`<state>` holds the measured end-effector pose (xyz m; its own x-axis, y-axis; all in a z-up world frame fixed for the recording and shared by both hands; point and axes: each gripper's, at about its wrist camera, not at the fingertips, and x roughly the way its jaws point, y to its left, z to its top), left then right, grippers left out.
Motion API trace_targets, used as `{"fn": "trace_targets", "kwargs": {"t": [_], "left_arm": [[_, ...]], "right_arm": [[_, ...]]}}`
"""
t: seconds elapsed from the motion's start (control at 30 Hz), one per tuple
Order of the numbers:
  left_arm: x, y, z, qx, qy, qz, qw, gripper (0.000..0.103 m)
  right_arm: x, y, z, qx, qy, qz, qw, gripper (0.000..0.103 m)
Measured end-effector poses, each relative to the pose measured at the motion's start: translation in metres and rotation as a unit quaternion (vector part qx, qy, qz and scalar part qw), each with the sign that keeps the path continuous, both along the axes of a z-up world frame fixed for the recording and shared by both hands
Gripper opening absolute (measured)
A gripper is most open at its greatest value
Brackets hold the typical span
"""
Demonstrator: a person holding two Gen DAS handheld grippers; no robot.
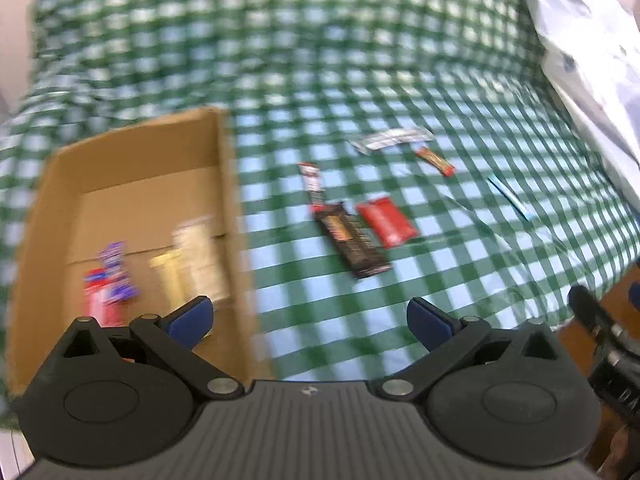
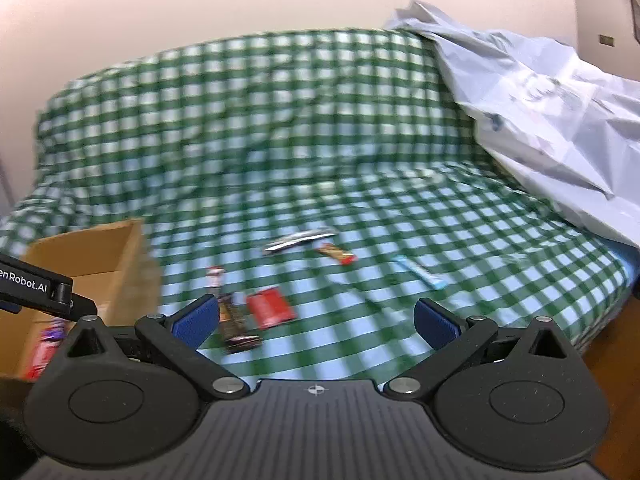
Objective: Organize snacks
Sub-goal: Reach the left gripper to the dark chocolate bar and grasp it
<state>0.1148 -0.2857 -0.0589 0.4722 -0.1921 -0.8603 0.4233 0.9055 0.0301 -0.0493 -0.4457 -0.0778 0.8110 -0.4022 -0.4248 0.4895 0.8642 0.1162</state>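
An open cardboard box [image 1: 224, 184] sits at the left on the green checked cloth and holds several snack packs [image 1: 112, 280]. On the cloth to its right lie a dark brown bar [image 1: 354, 242], a red pack [image 1: 386, 220], a red-and-white bar [image 1: 312, 182], a silver wrapper [image 1: 390, 138], a small orange bar [image 1: 435, 161] and a thin blue stick [image 1: 508, 196]. My left gripper [image 1: 310, 318] is open and empty above the box's right wall. My right gripper [image 2: 316, 322] is open and empty, short of the red pack [image 2: 270, 306] and the brown bar [image 2: 236, 324].
A crumpled white plastic sheet [image 2: 540, 108] covers the right back. The cloth's right edge [image 2: 600, 320] drops to a wooden floor. The box also shows in the right wrist view [image 2: 88, 260], with the left gripper's body [image 2: 36, 288] in front of it.
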Motion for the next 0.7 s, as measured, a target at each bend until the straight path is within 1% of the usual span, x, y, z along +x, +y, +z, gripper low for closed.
{"fn": "trace_targets", "kwargs": {"t": [0.1, 0.17, 0.23, 0.3, 0.37, 0.47, 0.57, 0.63, 0.7], "left_arm": [[0.032, -0.034, -0.029, 0.012, 0.023, 0.012, 0.9996, 0.103], [0.055, -0.055, -0.052, 0.014, 0.051, 0.020, 0.9984, 0.103], [0.077, -0.074, -0.074, 0.025, 0.073, 0.033, 0.9965, 0.103], [0.099, -0.089, -0.097, 0.040, 0.081, 0.044, 0.9949, 0.103], [0.120, -0.101, -0.119, 0.055, 0.086, 0.061, 0.9929, 0.103], [0.144, -0.110, -0.148, 0.074, 0.102, 0.078, 0.9890, 0.103], [0.159, -0.108, -0.170, 0.092, 0.113, 0.085, 0.9857, 0.103], [0.165, -0.100, -0.181, 0.087, 0.126, 0.090, 0.9841, 0.103], [0.172, -0.089, -0.191, 0.079, 0.147, 0.105, 0.9805, 0.103]], "right_arm": [[0.024, -0.040, -0.010, 0.005, 0.009, -0.011, 1.000, 0.102], [0.043, -0.065, -0.020, 0.006, 0.017, -0.016, 1.000, 0.102], [0.065, -0.087, -0.032, 0.005, 0.022, -0.012, 1.000, 0.102], [0.095, -0.109, -0.045, 0.006, 0.042, -0.006, 0.999, 0.102], [0.124, -0.129, -0.059, 0.010, 0.051, 0.012, 0.999, 0.102], [0.168, -0.150, -0.078, 0.005, 0.065, 0.039, 0.997, 0.102], [0.211, -0.167, -0.095, 0.000, 0.074, 0.062, 0.995, 0.102], [0.237, -0.174, -0.105, -0.003, 0.077, 0.076, 0.994, 0.102], [0.261, -0.180, -0.116, -0.012, 0.078, 0.087, 0.993, 0.102]]}}
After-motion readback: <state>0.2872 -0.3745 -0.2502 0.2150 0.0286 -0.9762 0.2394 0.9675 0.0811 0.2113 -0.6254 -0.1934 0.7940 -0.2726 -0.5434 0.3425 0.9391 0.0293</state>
